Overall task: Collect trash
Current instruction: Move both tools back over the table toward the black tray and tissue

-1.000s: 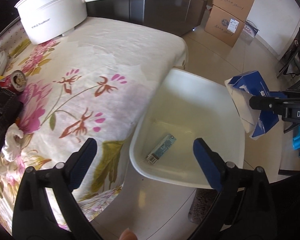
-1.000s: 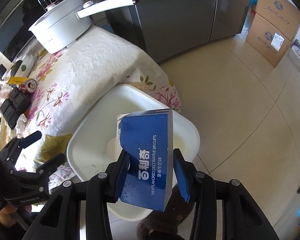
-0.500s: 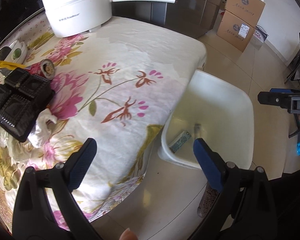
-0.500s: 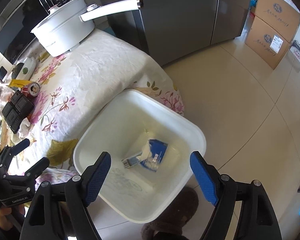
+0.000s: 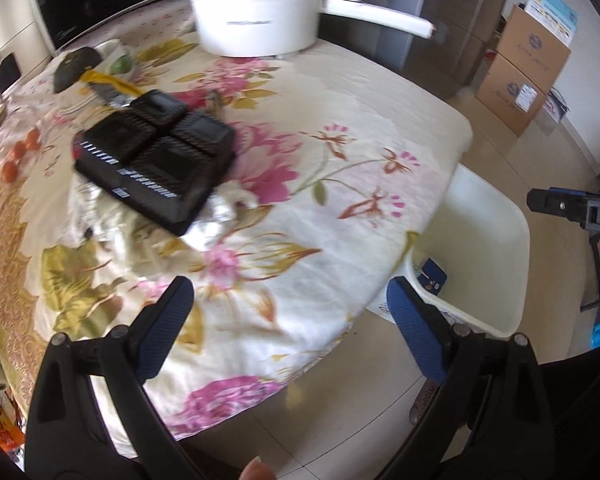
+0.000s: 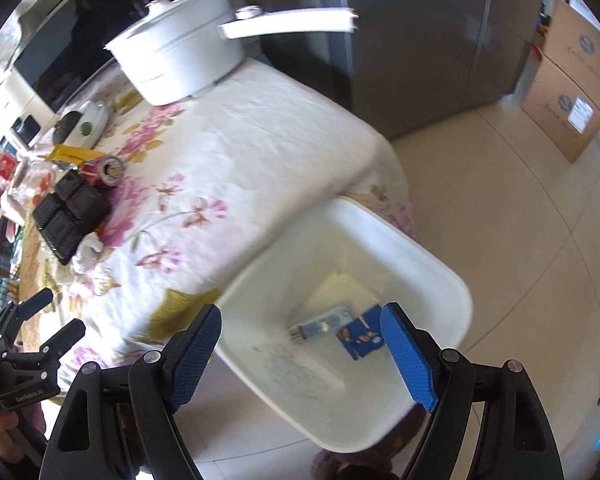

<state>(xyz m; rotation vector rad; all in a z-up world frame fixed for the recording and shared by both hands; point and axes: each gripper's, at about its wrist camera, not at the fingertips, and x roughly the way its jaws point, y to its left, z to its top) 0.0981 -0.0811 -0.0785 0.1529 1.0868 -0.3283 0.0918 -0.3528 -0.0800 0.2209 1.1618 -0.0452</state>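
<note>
A white bin (image 6: 432, 276) stands on the floor beside the table. A blue biscuit box (image 6: 360, 336) and a small pale blue packet (image 6: 324, 326) lie inside it; the box also shows in the left wrist view (image 5: 434, 276). My right gripper (image 6: 300, 356) is open and empty above the bin's near rim. My left gripper (image 5: 292, 320) is open and empty over the table's front edge. On the floral tablecloth (image 5: 340, 168) lie a black plastic tray (image 5: 156, 160), crumpled white tissue (image 5: 224, 208), a red can (image 6: 104, 168) and a yellow wrapper (image 5: 108, 80).
A white pot (image 5: 260, 4) with a long handle stands at the table's back. Cardboard boxes (image 5: 528, 64) are stacked by the wall. A grey fridge (image 6: 420, 40) stands behind the table. My right gripper also shows at the right of the left wrist view (image 5: 572, 208).
The right gripper opened and the blue biscuit box dropped into the bin. The left gripper swung left from the bin toward the table, bringing the black tray into view.
</note>
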